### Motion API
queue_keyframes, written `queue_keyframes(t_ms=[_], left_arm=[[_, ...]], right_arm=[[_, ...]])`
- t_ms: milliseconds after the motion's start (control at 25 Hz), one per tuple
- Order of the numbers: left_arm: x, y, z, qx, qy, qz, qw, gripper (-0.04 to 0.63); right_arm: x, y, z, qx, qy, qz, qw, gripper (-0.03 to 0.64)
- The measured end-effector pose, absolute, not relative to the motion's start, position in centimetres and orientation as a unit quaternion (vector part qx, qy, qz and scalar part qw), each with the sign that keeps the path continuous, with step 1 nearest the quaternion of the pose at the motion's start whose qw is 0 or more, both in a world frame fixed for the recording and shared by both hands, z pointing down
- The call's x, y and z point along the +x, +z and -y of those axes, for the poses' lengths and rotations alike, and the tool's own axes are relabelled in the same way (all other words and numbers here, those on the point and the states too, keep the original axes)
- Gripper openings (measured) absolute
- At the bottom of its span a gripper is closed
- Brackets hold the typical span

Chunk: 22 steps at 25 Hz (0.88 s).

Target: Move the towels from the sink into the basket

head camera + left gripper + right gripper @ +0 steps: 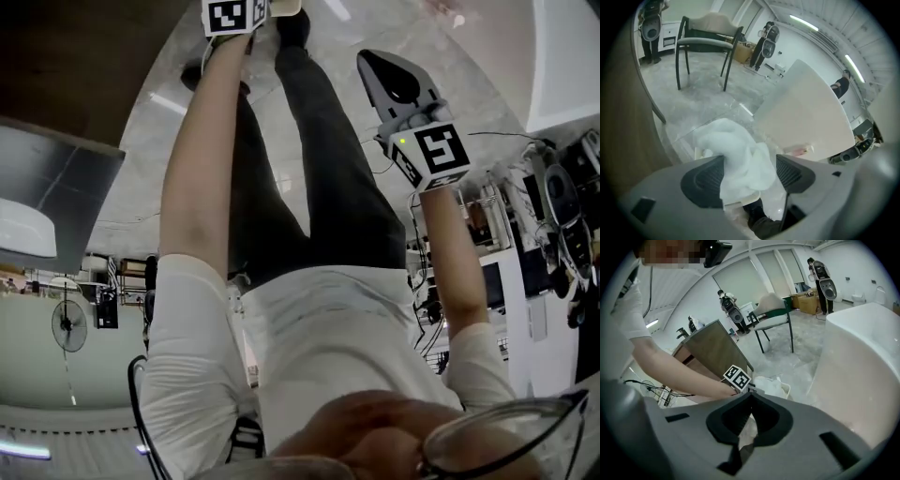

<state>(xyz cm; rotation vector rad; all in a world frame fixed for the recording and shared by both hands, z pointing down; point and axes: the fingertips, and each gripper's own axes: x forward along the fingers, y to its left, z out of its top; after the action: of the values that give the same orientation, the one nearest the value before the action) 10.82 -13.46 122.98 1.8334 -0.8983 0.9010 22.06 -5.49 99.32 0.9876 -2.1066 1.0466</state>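
Observation:
In the left gripper view my left gripper (750, 176) points down with its jaws apart. A white towel (736, 159) hangs between them, lying against the left pad (705, 180) and clear of the right pad. Beneath it shows the white rim of the basket (699, 152). The right gripper view shows that basket (787, 389) on the floor with white towel (768, 384) in it, and the left gripper's marker cube (737, 377) just above. My right gripper (750, 398) is shut with nothing in it; the head view shows it (375, 61) held over the floor.
A large white block (862, 362) stands right of the basket. A brown cabinet (712, 350) is on its other side. Farther back stand a green chair (776, 319), speakers on stands (827, 287) and people. My own legs (309, 159) fill the head view.

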Motion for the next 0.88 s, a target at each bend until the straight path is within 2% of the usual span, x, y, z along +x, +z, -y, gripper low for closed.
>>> queue_keyframes(t_ms=[320,880], left_arm=[[10.3,123.3,9.7,0.724,0.378,0.342,0.465,0.339],[9.1,107.5,7.4,0.742,0.357,0.339,0.455,0.319]], right_arm=[[20.5,99.7,5.8,0.37,0.396,0.789,0.289,-0.003],[18.5,89.0,6.5,0.375,0.328,0.816,0.293,-0.003]])
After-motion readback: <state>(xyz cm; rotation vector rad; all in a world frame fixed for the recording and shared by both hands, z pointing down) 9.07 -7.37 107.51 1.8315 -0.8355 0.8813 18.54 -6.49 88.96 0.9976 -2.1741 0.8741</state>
